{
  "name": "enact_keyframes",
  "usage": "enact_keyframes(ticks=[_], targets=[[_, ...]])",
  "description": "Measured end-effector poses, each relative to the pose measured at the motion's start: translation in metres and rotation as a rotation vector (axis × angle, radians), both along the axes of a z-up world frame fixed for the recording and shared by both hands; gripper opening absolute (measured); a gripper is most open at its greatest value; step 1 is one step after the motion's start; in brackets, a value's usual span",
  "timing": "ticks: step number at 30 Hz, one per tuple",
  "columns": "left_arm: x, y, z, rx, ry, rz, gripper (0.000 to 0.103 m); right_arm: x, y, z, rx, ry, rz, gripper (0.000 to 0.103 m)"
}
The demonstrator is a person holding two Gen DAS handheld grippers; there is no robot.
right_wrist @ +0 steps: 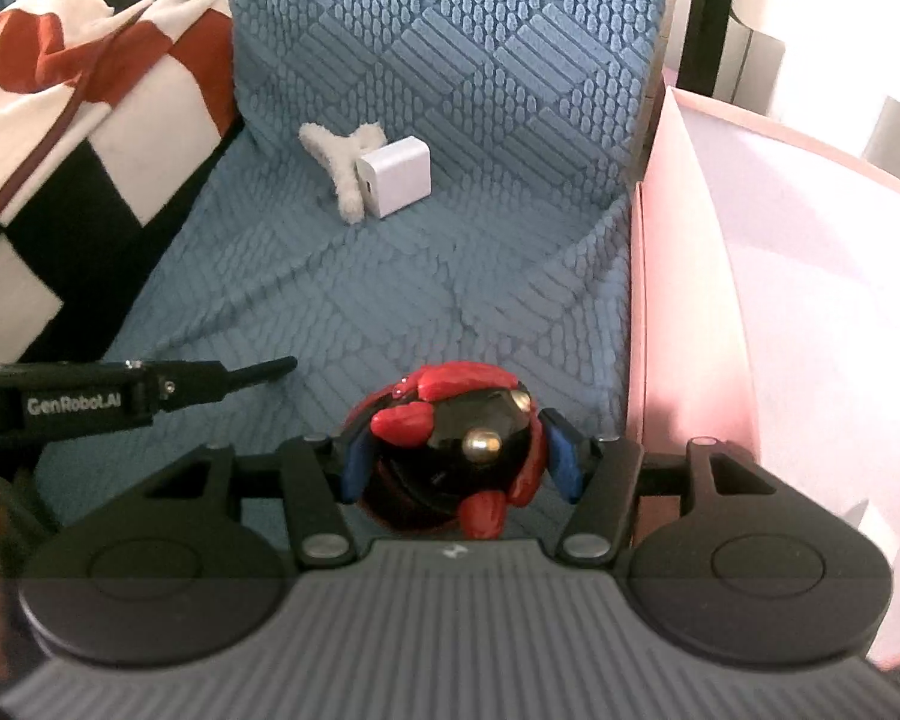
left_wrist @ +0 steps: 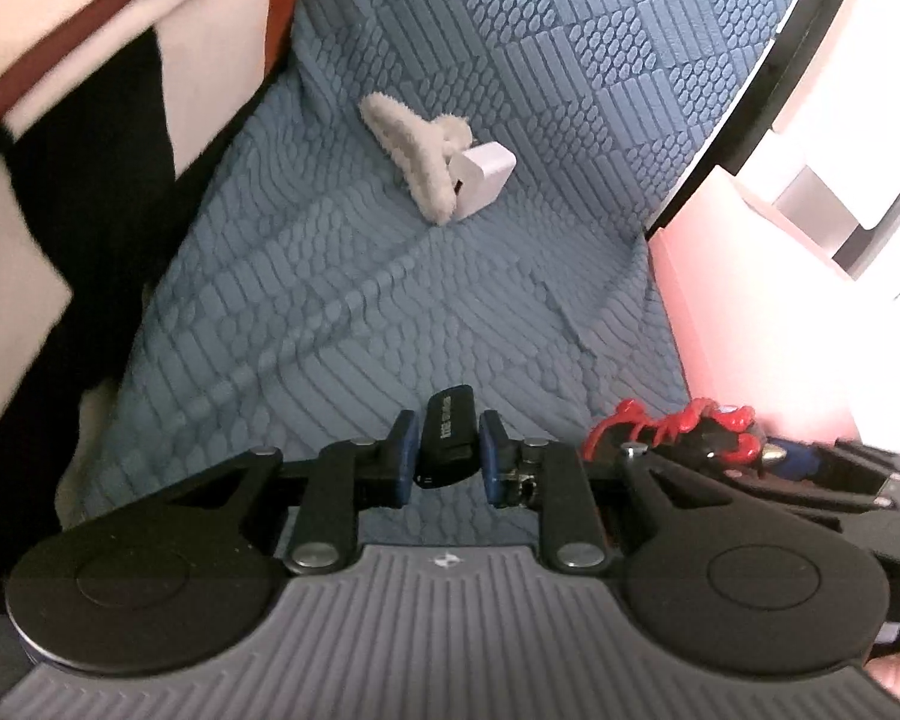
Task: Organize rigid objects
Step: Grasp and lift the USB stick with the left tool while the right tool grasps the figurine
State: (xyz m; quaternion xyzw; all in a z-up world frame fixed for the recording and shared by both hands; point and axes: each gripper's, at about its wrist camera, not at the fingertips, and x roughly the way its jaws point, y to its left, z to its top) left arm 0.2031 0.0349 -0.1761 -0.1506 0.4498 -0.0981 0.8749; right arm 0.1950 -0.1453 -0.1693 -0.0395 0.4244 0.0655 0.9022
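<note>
My left gripper (left_wrist: 448, 457) is shut on a small black USB stick (left_wrist: 447, 435) with white lettering, held above the blue textured sofa cover (left_wrist: 342, 312). My right gripper (right_wrist: 457, 461) is shut on a black and red figurine (right_wrist: 450, 450) with a gold stud. In the left wrist view the figurine (left_wrist: 669, 429) shows at the right, beside my left gripper. In the right wrist view the left gripper (right_wrist: 258, 373) shows side-on at the left. A fuzzy white hair claw (left_wrist: 414, 147) (right_wrist: 345, 165) and a white charger cube (left_wrist: 483, 177) (right_wrist: 396, 174) lie together far back on the cover.
A pink box (right_wrist: 750, 276) (left_wrist: 744, 330) with tall walls stands right of the cover. A red, white and black checked blanket (right_wrist: 84, 120) (left_wrist: 48, 138) lies at the left. The cover rises into a backrest (right_wrist: 450, 30) behind the claw and the charger.
</note>
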Motion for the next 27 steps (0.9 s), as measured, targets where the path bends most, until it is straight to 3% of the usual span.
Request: enact_keyframes(ticks=[7, 8, 10, 16, 27], targets=[[0.006, 0.006, -0.015, -0.053, 0.065, 0.014, 0.024, -0.006, 0.003, -0.003, -0.016, -0.018, -0.009, 0.060], [0.007, 0.006, -0.017, -0.058, 0.074, 0.017, 0.020, -0.007, 0.004, -0.003, -0.023, -0.023, -0.008, 0.060], [0.009, 0.007, -0.021, -0.059, 0.094, 0.021, 0.015, -0.006, 0.003, -0.003, -0.029, -0.028, -0.009, 0.060], [0.017, 0.007, -0.033, -0.032, 0.146, 0.033, 0.015, -0.003, 0.003, -0.006, -0.019, -0.027, -0.007, 0.060], [0.025, 0.002, -0.035, -0.006, 0.111, 0.018, 0.016, 0.002, 0.008, -0.016, -0.009, 0.005, 0.018, 0.059]])
